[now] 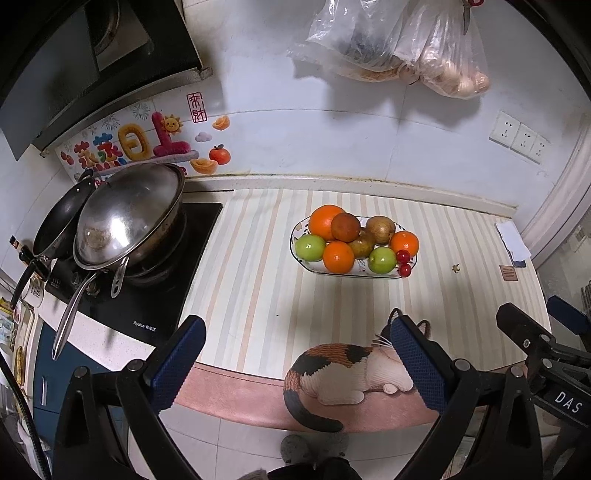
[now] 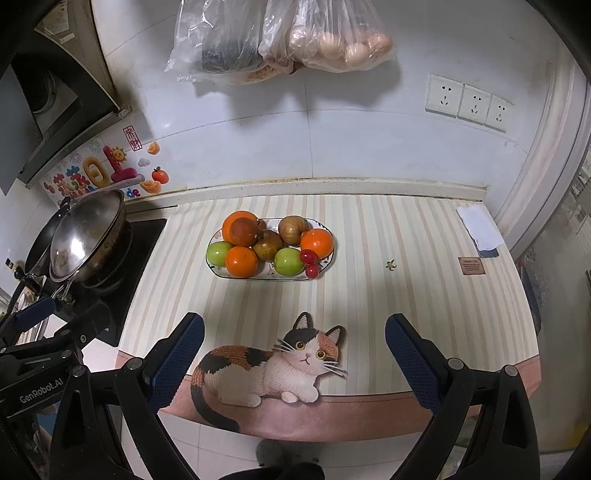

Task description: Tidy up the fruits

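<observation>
An oval patterned dish (image 1: pixel 297 254) (image 2: pixel 211 266) on the striped counter mat holds several fruits: oranges (image 1: pixel 338 257) (image 2: pixel 242 261), green apples (image 1: pixel 310 247) (image 2: pixel 289 261), brownish fruits (image 1: pixel 380 229) (image 2: pixel 293 229) and red cherries (image 1: pixel 404 262) (image 2: pixel 309 263). My left gripper (image 1: pixel 297 360) is open and empty, back at the near counter edge. My right gripper (image 2: pixel 294 356) is open too, holding nothing, over the cat picture near the front edge. Both stand well short of the dish.
A stove with a lidded steel wok (image 1: pixel 129 218) (image 2: pixel 86 232) and a black pan (image 1: pixel 61 221) sits at left. Plastic bags (image 1: pixel 399 40) (image 2: pixel 280 33) hang on the wall above. A folded white cloth (image 1: pixel 511 240) (image 2: pixel 480 227) lies at far right. The mat (image 2: pixel 369 295) shows bare stripes between dish and grippers.
</observation>
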